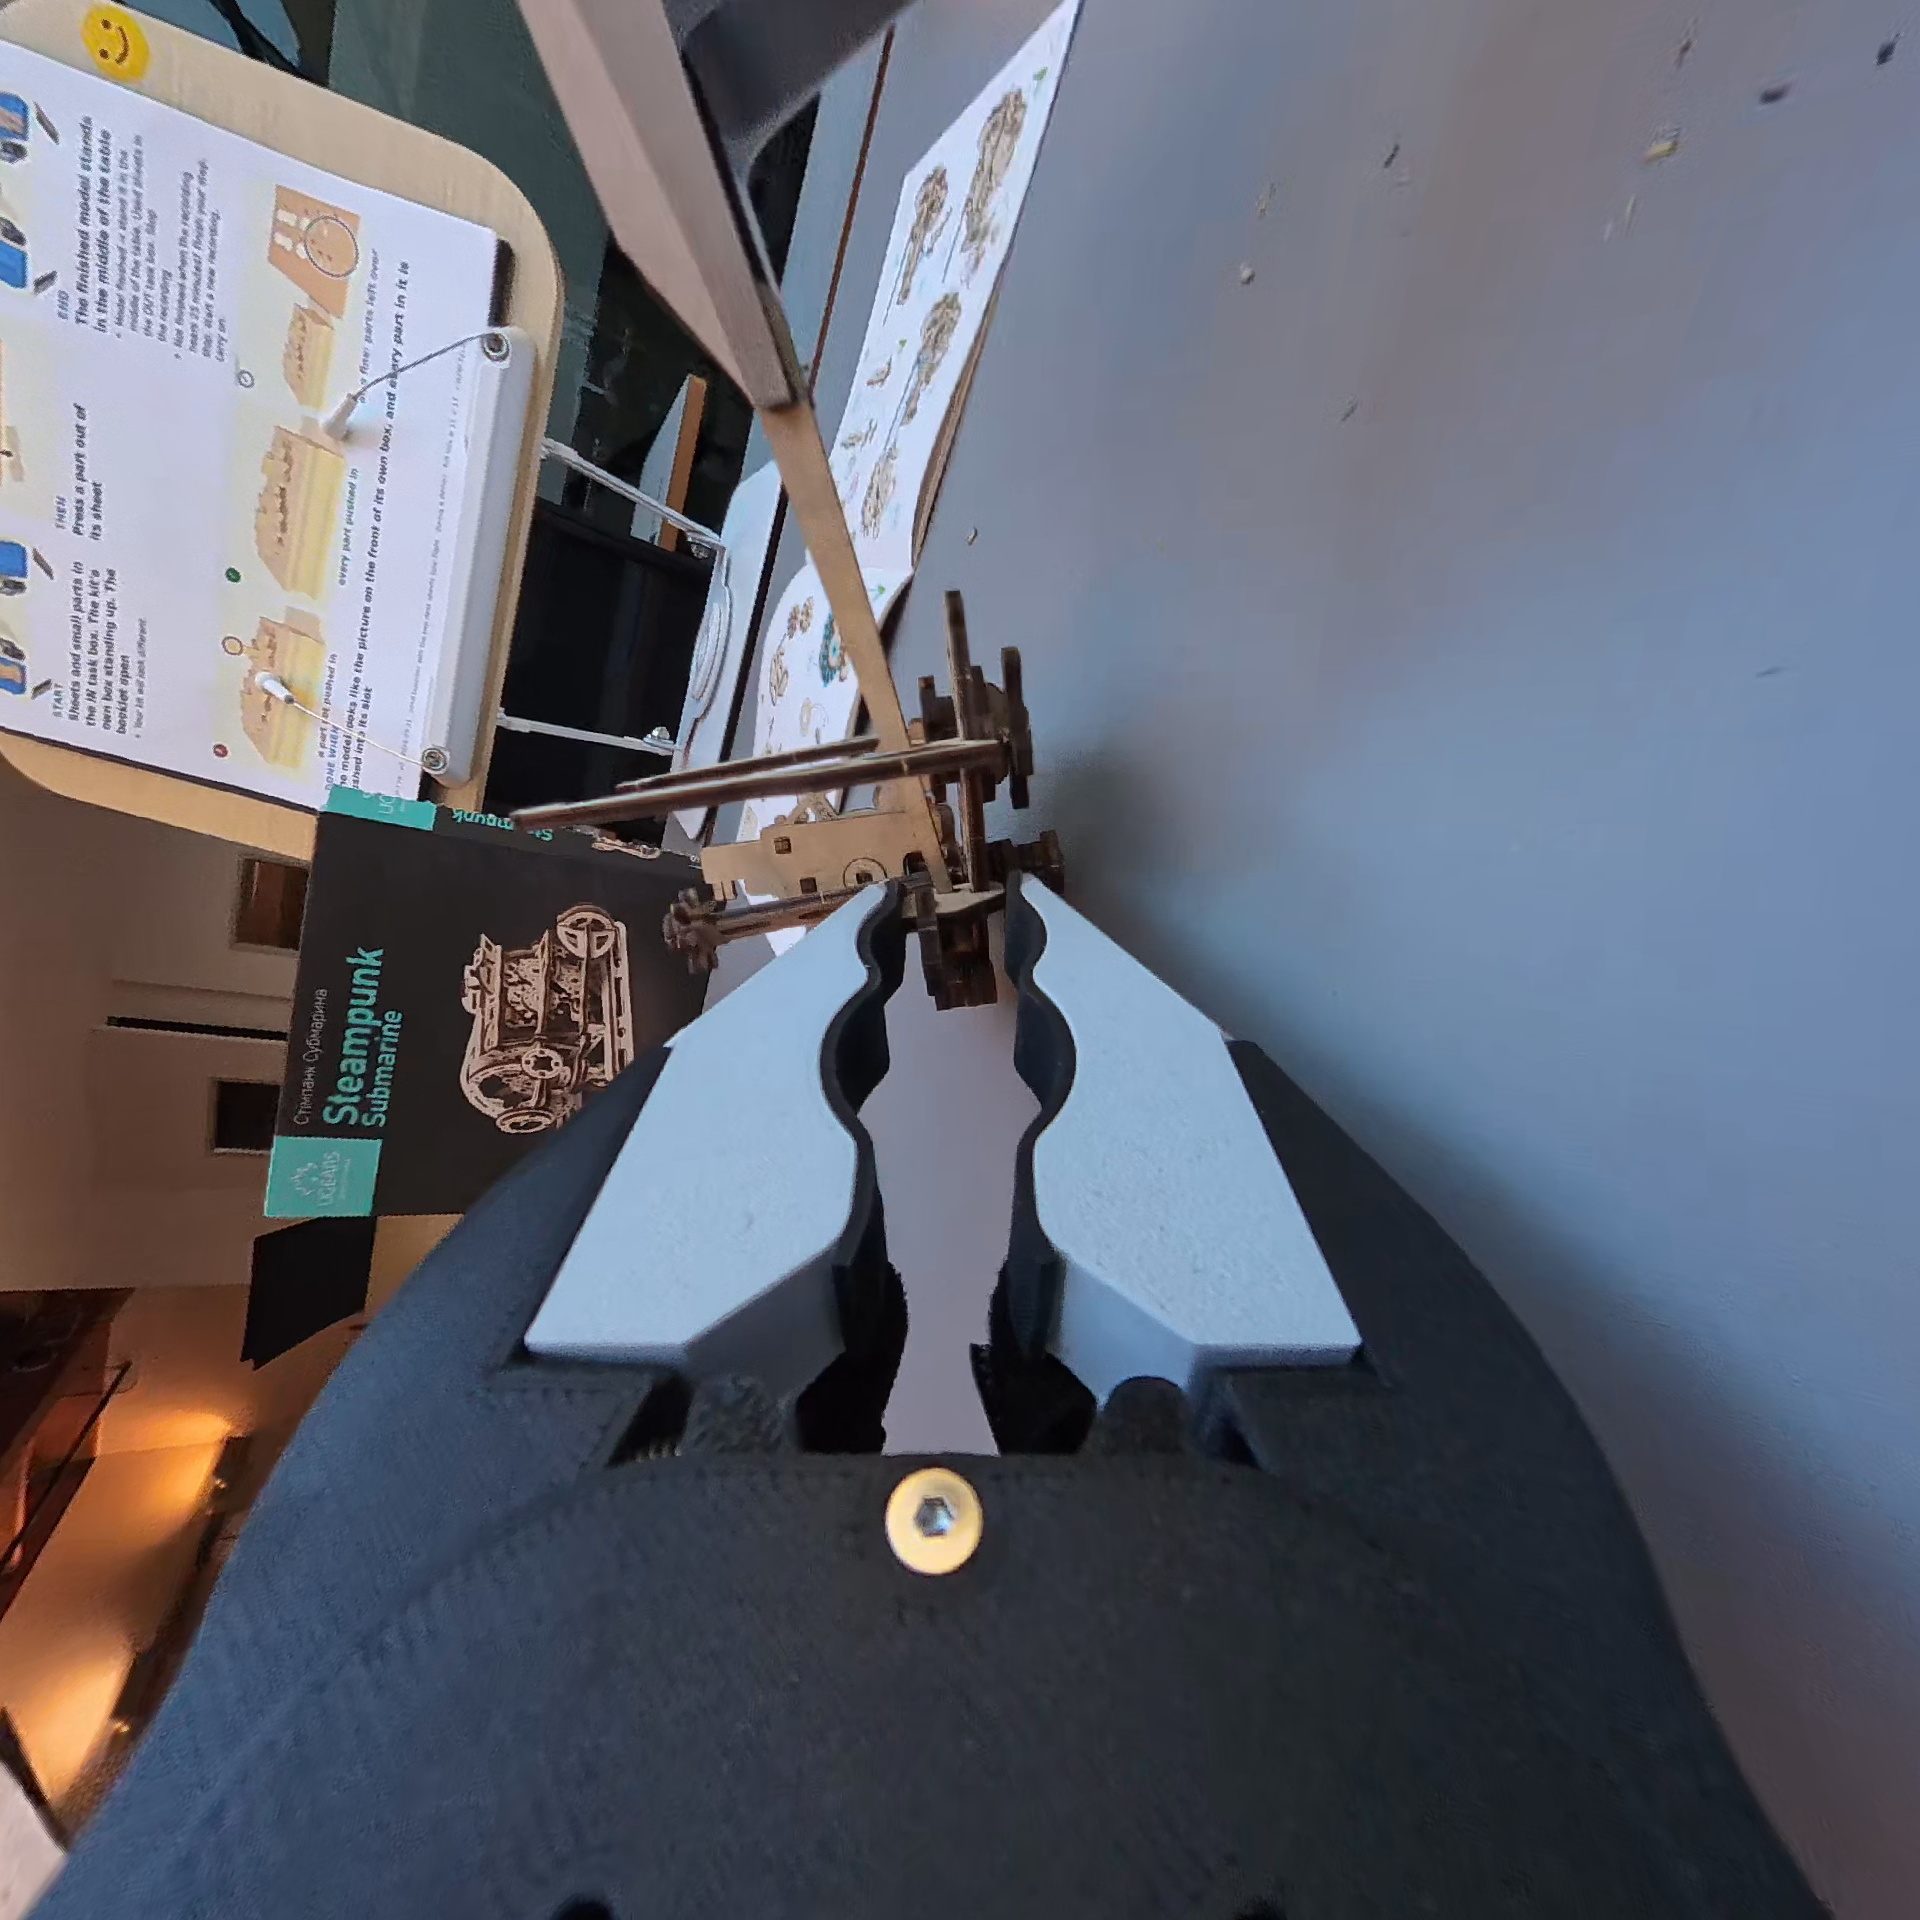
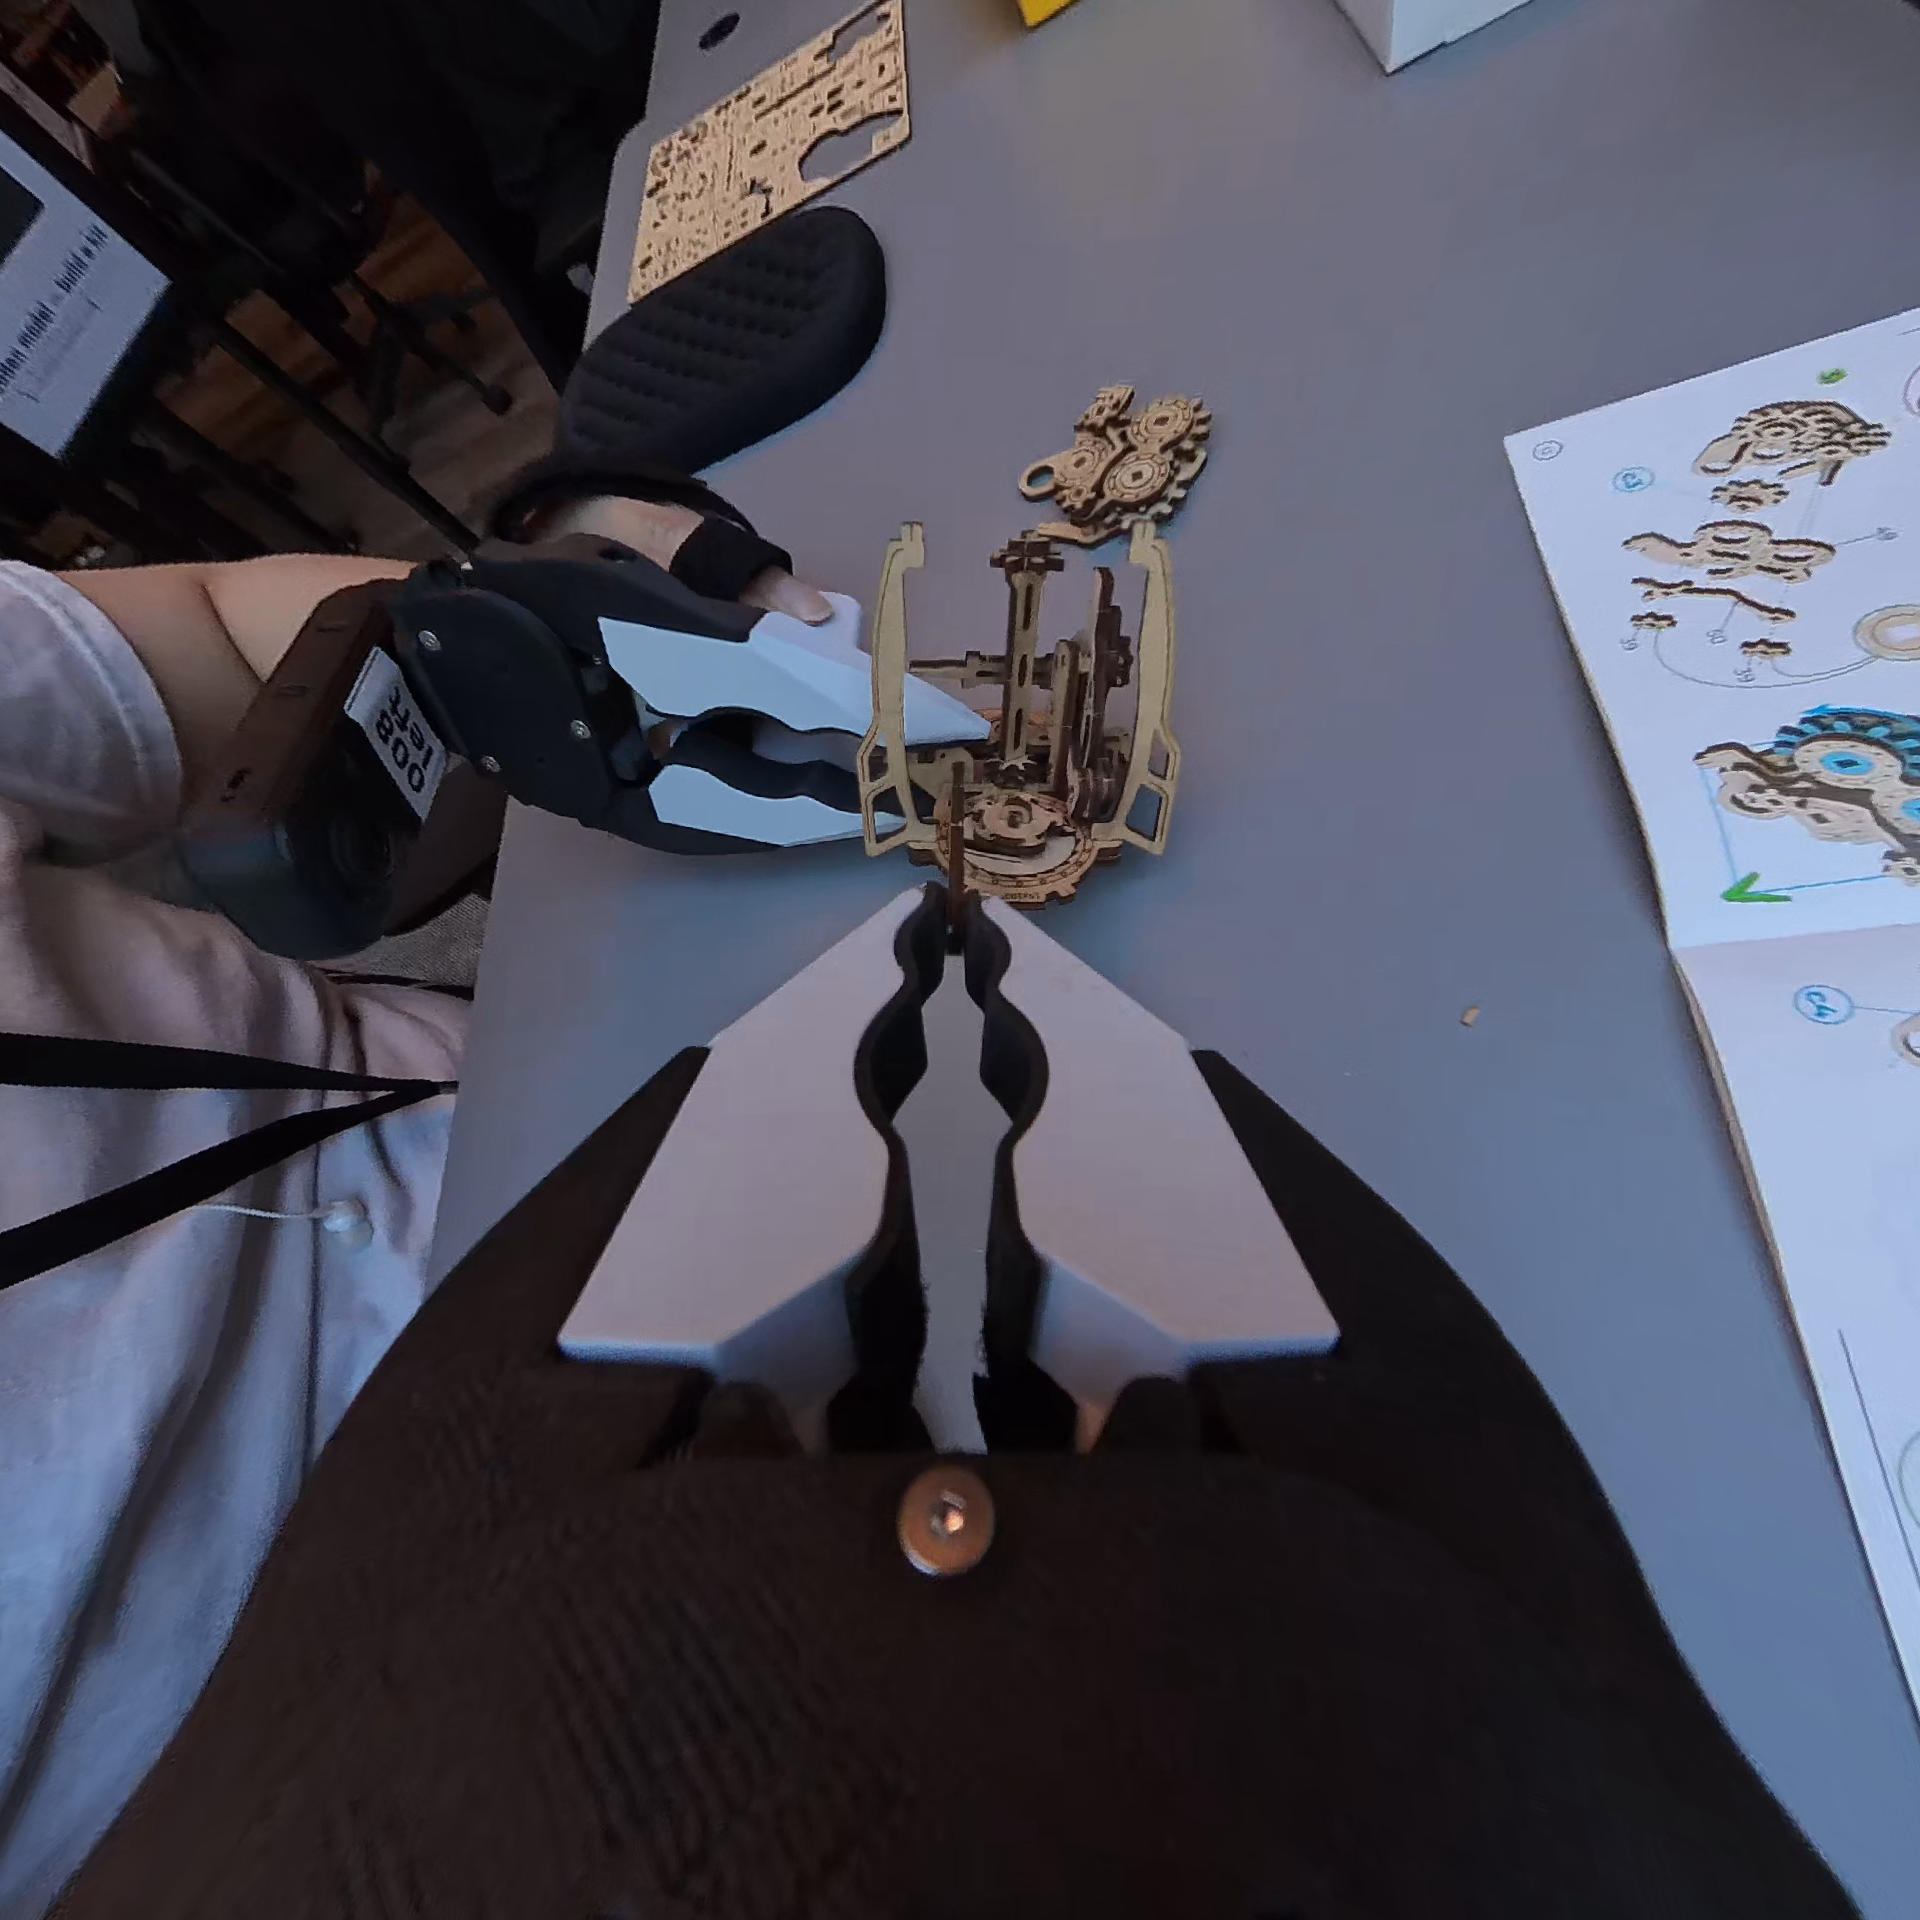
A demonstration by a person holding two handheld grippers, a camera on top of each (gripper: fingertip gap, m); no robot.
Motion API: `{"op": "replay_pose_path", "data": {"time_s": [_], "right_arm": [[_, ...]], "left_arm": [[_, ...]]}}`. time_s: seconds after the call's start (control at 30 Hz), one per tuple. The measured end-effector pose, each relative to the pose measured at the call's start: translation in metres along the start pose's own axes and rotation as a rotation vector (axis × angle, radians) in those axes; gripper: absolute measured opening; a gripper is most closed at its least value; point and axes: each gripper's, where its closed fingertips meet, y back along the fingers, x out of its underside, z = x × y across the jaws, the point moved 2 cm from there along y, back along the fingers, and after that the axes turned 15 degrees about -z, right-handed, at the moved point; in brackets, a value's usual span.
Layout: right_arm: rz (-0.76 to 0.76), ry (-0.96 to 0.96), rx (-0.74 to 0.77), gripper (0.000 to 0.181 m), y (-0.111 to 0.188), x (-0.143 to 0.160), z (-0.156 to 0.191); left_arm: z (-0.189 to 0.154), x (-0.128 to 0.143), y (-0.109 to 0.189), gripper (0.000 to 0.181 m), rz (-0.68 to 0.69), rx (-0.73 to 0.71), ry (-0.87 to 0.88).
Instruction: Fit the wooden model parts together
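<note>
While the half-built wooden model point(image 2: 1023, 717) stands on the grey surface point(image 2: 1351, 1039), its gear-rimmed base facing the right hand-held gripper point(image 2: 951, 914) and its two pale side frames rising away from it, a thin wooden piece point(image 2: 953, 862) is pinched upright between that gripper's nearly closed tips, touching or just short of the base's near edge. The model lies straight ahead of the right gripper along its finger line, so I judge the coming push runs forward into the base. From the side, the left hand-held gripper point(image 2: 914, 774) reaches in level with the surface; its fingers are partly spread around the model's lower frame and shafts, though whether they truly clamp it I cannot tell. A loose cluster of gears point(image 2: 1127, 462) rests just beyond the model, a punched part sheet point(image 2: 769, 140) farther off, and the open instruction booklet point(image 2: 1766, 644) lies well to the right.
</note>
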Motion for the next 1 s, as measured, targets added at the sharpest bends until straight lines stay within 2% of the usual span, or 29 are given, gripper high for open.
{"op": "replay_pose_path", "data": {"time_s": [0.37,0.57,0.67,0.87,1.0], "right_arm": [[0.008,0.011,-0.012,0.001,-0.008,0.002,0.003],[-0.013,-0.025,-0.043,0.000,0.001,-0.005,0.003],[0.075,-0.003,-0.048,0.001,-0.011,0.013,0.004],[0.019,-0.016,-0.048,0.001,0.001,-0.001,0.002],[0.061,-0.013,-0.061,0.001,-0.011,0.007,0.005]], "left_arm": [[0.000,0.001,0.000,0.017,0.004,0.009,0.044],[0.007,-0.011,0.003,0.018,-0.082,-0.031,0.068],[0.004,-0.008,0.002,0.018,-0.067,-0.005,0.088],[0.007,-0.010,0.004,0.018,-0.086,-0.024,0.068],[0.002,-0.013,0.004,0.018,-0.099,0.002,0.058]]}}
